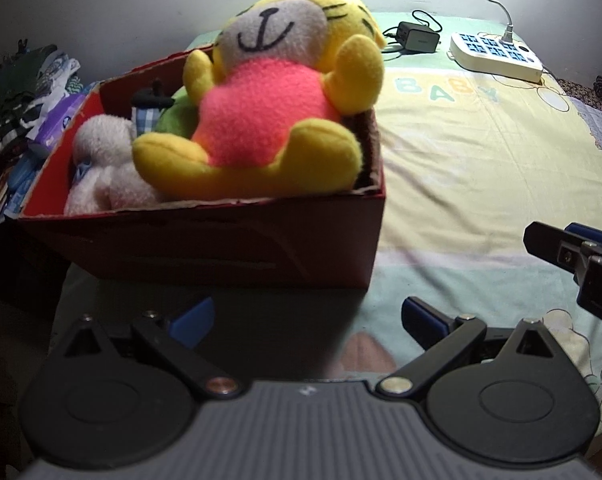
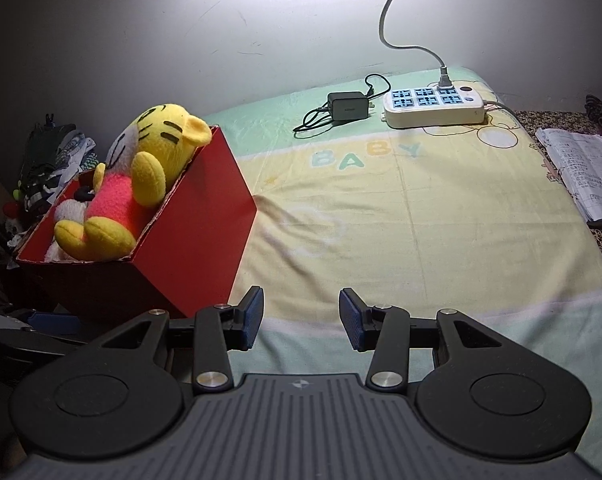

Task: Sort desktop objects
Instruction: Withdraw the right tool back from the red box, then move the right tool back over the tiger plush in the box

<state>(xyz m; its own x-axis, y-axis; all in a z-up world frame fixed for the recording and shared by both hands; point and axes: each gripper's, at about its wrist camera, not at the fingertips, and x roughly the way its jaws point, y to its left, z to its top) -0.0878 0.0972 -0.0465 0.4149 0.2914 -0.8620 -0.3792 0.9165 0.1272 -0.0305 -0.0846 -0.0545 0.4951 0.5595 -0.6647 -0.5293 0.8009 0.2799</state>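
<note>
Far left we saw a clutter pile [image 2: 49, 168]. Next came the red box [image 2: 197, 240], holding the yellow tiger toy [image 1: 269, 100] on top of a white plush [image 1: 101, 160], probably sorted in already. The left claw [image 1: 307, 320] was apart and empty, toy just ahead above it. The right claw [image 2: 301, 316] was apart too, toy well off to its left. Charger [image 2: 347, 106] and power strip [image 2: 433, 106] lay far right on the sheet [image 2: 421, 220].
</note>
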